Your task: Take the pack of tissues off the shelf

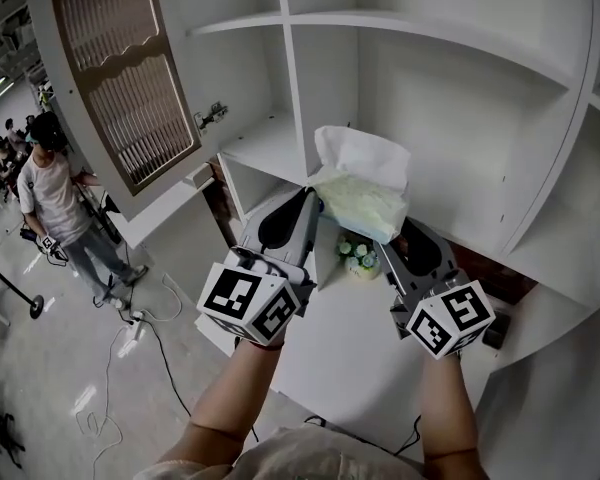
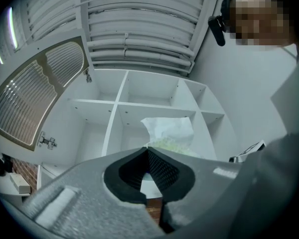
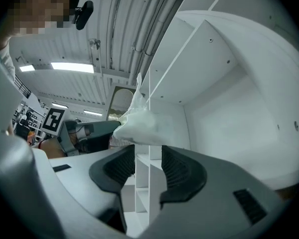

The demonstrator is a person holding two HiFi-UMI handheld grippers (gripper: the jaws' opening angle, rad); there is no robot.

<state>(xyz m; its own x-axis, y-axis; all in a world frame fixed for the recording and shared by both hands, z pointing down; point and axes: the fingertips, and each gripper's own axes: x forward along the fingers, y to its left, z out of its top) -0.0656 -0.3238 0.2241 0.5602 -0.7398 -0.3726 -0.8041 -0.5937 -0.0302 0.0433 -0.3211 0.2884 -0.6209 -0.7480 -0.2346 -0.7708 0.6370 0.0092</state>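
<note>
Fingers of the left gripper (image 2: 147, 149) pinched the pack of tissues (image 1: 365, 206), those of the right gripper (image 3: 148, 149) stood narrowly apart beside it, so lowering both evenly to the desk (image 1: 350, 363) seemed safest.

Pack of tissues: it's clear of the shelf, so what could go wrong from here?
The left hand-held gripper seems shut on only the end of the pack of tissues, so it could slip out. The right hand-held gripper is open beside it, giving little support. A drop might land on the small green-and-white ornament below.
</note>
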